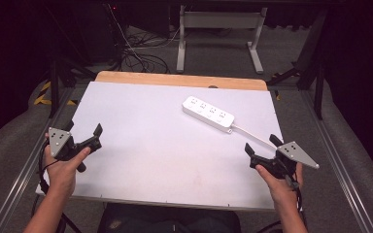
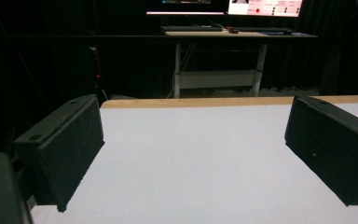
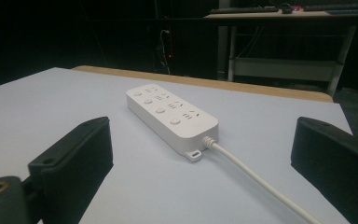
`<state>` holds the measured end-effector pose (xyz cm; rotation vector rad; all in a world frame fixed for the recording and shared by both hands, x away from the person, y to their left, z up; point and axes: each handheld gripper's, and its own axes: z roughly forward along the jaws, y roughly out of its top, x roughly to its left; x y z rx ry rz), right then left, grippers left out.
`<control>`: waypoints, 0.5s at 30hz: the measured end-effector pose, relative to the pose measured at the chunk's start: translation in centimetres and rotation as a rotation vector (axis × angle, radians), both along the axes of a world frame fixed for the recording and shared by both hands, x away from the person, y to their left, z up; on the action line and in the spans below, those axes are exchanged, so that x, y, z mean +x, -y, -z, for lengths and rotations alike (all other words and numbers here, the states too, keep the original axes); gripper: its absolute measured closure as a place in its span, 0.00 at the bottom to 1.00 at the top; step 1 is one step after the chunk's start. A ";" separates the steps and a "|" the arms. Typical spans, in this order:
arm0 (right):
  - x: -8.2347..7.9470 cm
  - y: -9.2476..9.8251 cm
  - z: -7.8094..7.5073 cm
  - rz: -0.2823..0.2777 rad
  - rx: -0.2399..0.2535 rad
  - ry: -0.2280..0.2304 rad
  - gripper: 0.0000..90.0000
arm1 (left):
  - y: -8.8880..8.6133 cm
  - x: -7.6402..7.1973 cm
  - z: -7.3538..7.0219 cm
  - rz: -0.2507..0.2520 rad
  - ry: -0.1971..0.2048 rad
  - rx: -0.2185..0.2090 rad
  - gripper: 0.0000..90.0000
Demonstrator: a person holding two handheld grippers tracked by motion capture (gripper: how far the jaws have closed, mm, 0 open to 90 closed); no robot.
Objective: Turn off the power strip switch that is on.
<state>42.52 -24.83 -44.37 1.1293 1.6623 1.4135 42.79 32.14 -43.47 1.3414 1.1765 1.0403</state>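
A white power strip (image 1: 208, 113) with several sockets and buttons lies flat on the white table top (image 1: 165, 145), right of centre toward the back. Its white cable (image 1: 252, 136) runs off toward the near right. In the right gripper view the power strip (image 3: 170, 116) lies straight ahead, its cable (image 3: 256, 179) passing between the open jaws. My right gripper (image 1: 261, 144) hovers open at the table's near right, nothing in it. At the near left edge my left gripper (image 1: 83, 129) is open and empty; my left gripper (image 2: 193, 154) faces bare white board.
The white board rests on a wooden table whose far edge (image 1: 179, 79) shows as a tan strip. Beyond it stand a white desk frame (image 1: 218, 34) and loose cables (image 1: 141, 53) on the grey floor. Metal rails (image 1: 340, 160) flank both sides.
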 end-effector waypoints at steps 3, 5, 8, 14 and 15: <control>0.1 0.0 0.1 -0.008 0.006 -0.009 0.07 | 0.0 0.1 0.0 -0.003 0.000 -0.001 0.06; 0.2 0.1 0.2 -0.006 0.004 -0.012 0.07 | 0.1 0.1 0.1 -0.001 -0.002 -0.001 0.06; 0.3 0.0 0.2 -0.002 0.001 -0.015 0.09 | 0.1 0.1 0.1 -0.001 -0.003 0.000 0.06; 0.2 -0.4 0.1 -0.020 -0.023 -0.013 0.26 | -0.1 -0.1 0.0 -0.001 0.001 -0.002 0.06; 0.2 -0.6 0.1 -0.037 -0.022 -0.015 0.33 | -0.1 -0.1 0.0 -0.002 0.001 -0.002 0.06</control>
